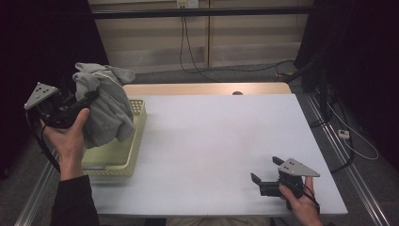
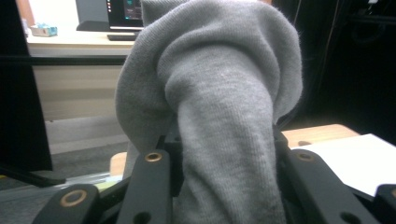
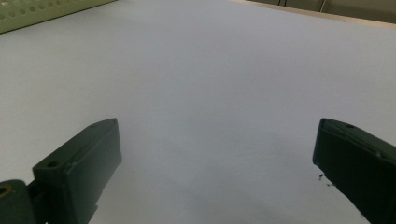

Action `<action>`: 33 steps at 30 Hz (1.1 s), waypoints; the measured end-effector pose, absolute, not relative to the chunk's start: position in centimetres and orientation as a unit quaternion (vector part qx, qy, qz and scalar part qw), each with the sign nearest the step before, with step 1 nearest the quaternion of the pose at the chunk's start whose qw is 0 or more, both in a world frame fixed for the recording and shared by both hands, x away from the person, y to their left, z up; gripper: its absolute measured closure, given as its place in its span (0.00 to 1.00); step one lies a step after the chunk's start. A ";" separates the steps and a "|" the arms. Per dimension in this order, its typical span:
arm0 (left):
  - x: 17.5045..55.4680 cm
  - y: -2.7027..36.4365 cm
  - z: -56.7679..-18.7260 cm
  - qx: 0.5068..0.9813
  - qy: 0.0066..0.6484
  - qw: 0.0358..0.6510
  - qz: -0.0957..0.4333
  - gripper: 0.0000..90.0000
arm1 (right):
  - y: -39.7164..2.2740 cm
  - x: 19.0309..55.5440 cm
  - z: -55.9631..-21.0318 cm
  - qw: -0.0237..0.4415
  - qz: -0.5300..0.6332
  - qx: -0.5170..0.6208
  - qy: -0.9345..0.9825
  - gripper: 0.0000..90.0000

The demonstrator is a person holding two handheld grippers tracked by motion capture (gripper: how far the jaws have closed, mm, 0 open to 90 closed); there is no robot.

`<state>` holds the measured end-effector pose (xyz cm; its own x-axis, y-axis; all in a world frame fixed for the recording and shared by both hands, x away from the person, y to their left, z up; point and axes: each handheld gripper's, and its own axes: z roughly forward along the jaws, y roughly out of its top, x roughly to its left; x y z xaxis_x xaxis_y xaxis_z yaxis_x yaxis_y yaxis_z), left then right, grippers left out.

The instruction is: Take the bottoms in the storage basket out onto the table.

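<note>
Fingers of your left gripper point(image 1: 87, 100) clench the grey garment point(image 1: 104, 108) above the basket point(image 1: 123, 160) at nine o'clock; right gripper point(image 1: 266, 175) gapes empty at five: carry it onto the desk point(image 1: 211, 141) next, probably

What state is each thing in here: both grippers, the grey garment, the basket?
Left gripper: shut on the grey garment, raised over the basket.
Grey garment: bunched, lifted, hanging from the left gripper's jaws.
Basket: upright at the table's left edge; inside mostly hidden by the garment.
Right gripper: open, holding nothing, low over the white table.
</note>
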<state>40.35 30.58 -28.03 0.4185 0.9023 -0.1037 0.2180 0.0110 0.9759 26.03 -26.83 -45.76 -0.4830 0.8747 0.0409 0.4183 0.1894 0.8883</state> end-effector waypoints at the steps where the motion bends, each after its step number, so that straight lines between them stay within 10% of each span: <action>1: 40.3 30.5 -28.0 0.634 0.441 0.556 0.308 0.72 | -26.8 26.0 -45.8 0.250 0.457 0.443 0.730 0.01; 33: 38.5 27.9 -25.8 0.640 0.385 0.593 0.301 0.72 | -26.8 26.0 -45.7 0.250 0.458 0.442 0.730 0.01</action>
<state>38.49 27.87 -25.82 0.5223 0.8498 -0.0707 0.1350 -0.0005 0.9908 26.01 -26.80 -45.73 -0.4846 0.8738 0.0397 0.4166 0.1906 0.8889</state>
